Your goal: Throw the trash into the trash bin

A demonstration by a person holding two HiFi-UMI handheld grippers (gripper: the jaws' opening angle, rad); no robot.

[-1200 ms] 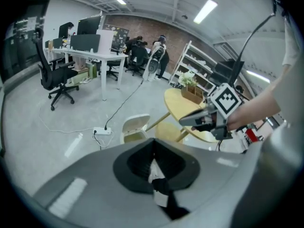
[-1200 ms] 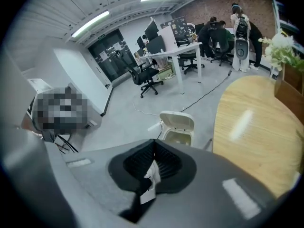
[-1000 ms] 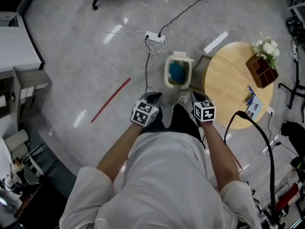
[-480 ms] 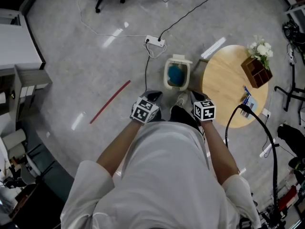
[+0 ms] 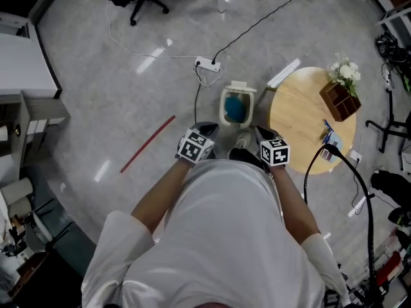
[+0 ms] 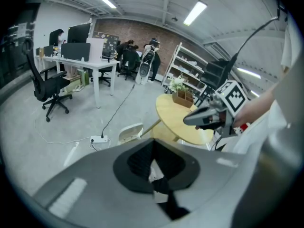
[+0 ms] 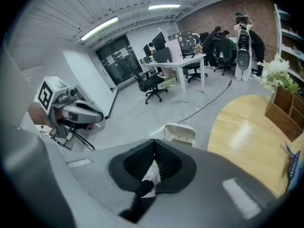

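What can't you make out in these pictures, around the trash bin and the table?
- Blue thing in the trash bin: head view, too small to identify.
- Inside of the bin: both gripper views, hidden by its own wall.
- Small items at the edge of the round table: head view, too small to name.
- Floor at the person's feet: head view, hidden by the person's body.
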